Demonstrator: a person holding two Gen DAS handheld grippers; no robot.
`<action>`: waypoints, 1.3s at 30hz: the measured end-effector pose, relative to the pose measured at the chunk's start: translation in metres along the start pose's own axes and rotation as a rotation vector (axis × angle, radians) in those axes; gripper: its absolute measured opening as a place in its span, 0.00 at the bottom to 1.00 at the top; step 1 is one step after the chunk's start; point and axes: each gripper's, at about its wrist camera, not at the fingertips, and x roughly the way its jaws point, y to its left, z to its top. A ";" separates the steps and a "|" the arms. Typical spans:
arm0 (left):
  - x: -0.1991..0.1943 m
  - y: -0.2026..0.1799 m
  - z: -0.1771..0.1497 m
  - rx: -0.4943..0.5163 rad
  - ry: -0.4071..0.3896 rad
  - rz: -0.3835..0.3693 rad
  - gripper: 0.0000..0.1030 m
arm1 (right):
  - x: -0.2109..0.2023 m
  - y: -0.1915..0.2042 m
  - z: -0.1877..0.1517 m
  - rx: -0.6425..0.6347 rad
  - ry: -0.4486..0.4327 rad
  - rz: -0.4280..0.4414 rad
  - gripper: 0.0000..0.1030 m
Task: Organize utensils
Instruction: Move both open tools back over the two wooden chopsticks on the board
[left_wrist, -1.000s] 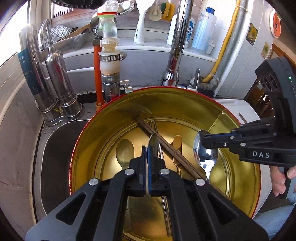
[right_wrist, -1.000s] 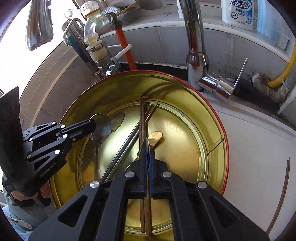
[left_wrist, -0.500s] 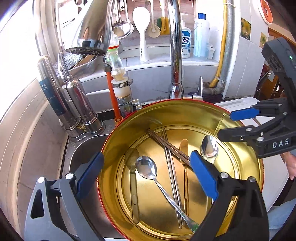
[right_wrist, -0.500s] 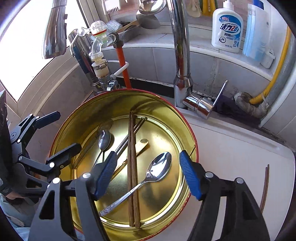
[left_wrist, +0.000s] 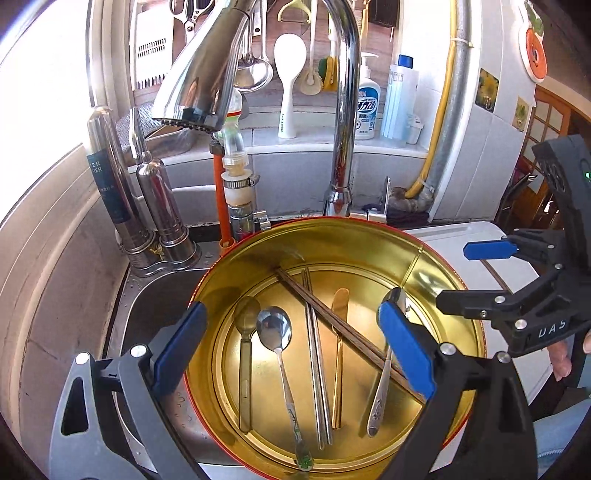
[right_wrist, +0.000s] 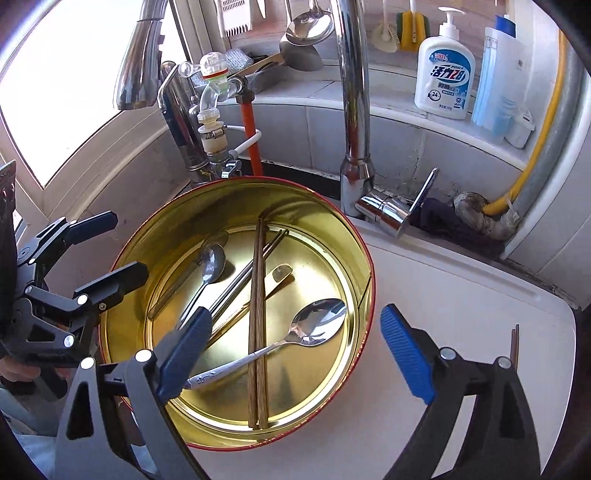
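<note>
A round gold tin with a red outside sits over the sink. In it lie a gold spoon, a steel spoon, steel chopsticks, a gold knife, wooden chopsticks and a second steel spoon. My left gripper hangs open above the tin's left half and holds nothing. My right gripper is above the right half; its jaws are opening, with nothing gripped between them. Each gripper shows in the other's view: the right gripper and the left gripper.
A tall chrome tap and its spray head rise behind the tin. Steel filter cylinders stand at back left. A white counter lies to the right, with a wooden chopstick on it. A soap bottle stands on the ledge.
A second ago each gripper was shut on a steel spoon inside the tin. Both have opened, the spoons now lie in the tin, and both grippers have drawn up and back.
</note>
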 end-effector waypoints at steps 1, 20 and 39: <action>0.000 -0.003 0.001 -0.003 -0.003 -0.008 0.88 | -0.003 -0.004 -0.002 0.005 -0.005 -0.003 0.91; 0.038 -0.160 0.035 0.140 0.061 -0.302 0.88 | -0.065 -0.158 -0.079 0.253 -0.026 -0.231 0.91; 0.143 -0.298 0.016 0.301 0.316 -0.393 0.88 | -0.062 -0.209 -0.154 0.178 0.136 -0.365 0.90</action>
